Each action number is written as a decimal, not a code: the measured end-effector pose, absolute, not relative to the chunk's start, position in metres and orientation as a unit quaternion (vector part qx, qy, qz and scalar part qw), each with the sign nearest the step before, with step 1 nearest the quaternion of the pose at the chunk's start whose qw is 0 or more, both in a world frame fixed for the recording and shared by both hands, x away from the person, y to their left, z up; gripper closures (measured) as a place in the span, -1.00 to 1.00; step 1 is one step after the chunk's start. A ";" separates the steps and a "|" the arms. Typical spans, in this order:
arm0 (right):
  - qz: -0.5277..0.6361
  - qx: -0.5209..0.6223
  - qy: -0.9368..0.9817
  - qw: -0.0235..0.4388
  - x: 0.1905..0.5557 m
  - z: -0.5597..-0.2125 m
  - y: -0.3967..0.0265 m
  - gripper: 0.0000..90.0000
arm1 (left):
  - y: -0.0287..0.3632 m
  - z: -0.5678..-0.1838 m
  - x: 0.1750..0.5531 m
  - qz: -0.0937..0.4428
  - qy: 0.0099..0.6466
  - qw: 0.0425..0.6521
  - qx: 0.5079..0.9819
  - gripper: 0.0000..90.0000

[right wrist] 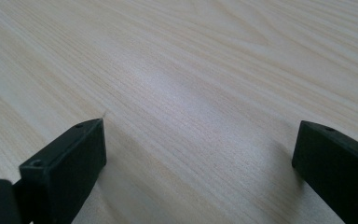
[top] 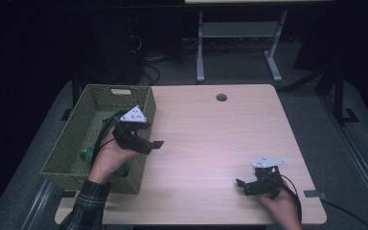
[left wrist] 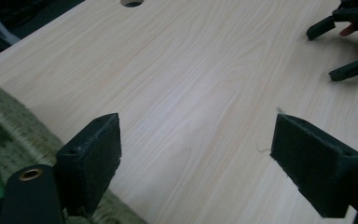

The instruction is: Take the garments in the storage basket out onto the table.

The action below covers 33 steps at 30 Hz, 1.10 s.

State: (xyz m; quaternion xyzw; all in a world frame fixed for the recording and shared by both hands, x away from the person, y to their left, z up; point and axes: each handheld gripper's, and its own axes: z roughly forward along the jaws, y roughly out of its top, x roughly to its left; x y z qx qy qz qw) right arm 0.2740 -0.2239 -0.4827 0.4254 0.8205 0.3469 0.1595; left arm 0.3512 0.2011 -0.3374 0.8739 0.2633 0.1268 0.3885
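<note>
While nothing is gripped, the left gripper (left wrist: 196, 154) is held wide open over the near wall of the green woven basket (top: 72, 139), where something green (top: 87, 154) lies; the right gripper (right wrist: 200, 158) is parted too, low over the pale wooden table (top: 211, 143). A jaw could be snagged on the weave if swung carelessly. Beyond, a dark room and desk legs (top: 200, 48) are seen.

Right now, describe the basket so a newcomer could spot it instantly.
Start at the light wooden table and go to its left edge. The basket sits there, a deep rectangular bin with something green inside, under the left gripper. Its olive-green woven walls and handle slot set it apart.
</note>
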 end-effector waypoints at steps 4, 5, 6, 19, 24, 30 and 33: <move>0.346 0.426 0.821 0.159 0.274 -0.483 -0.224 -0.94 | 0.212 -0.337 0.353 0.134 0.278 0.378 0.873 -0.63; 0.347 0.426 0.820 0.159 0.274 -0.483 -0.224 -0.94 | 0.215 -0.337 0.354 0.137 0.281 0.377 0.872 -0.63; 0.347 0.426 0.820 0.159 0.274 -0.483 -0.224 -0.94 | 0.218 -0.337 0.355 0.138 0.282 0.375 0.872 -0.63; 0.346 0.429 0.820 0.158 0.273 -0.483 -0.224 -0.94 | 0.250 -0.331 0.366 0.151 0.311 0.352 0.870 -0.35; 0.346 0.430 0.819 0.158 0.273 -0.483 -0.224 -0.94 | 0.269 -0.332 0.372 0.156 0.328 0.338 0.868 -0.19; 0.346 0.429 0.819 0.158 0.273 -0.483 -0.224 -0.94 | 0.290 -0.338 0.377 0.161 0.351 0.321 0.865 -0.11; 0.346 0.430 0.819 0.158 0.273 -0.483 -0.224 -0.94 | 0.299 -0.342 0.380 0.163 0.359 0.318 0.862 -0.06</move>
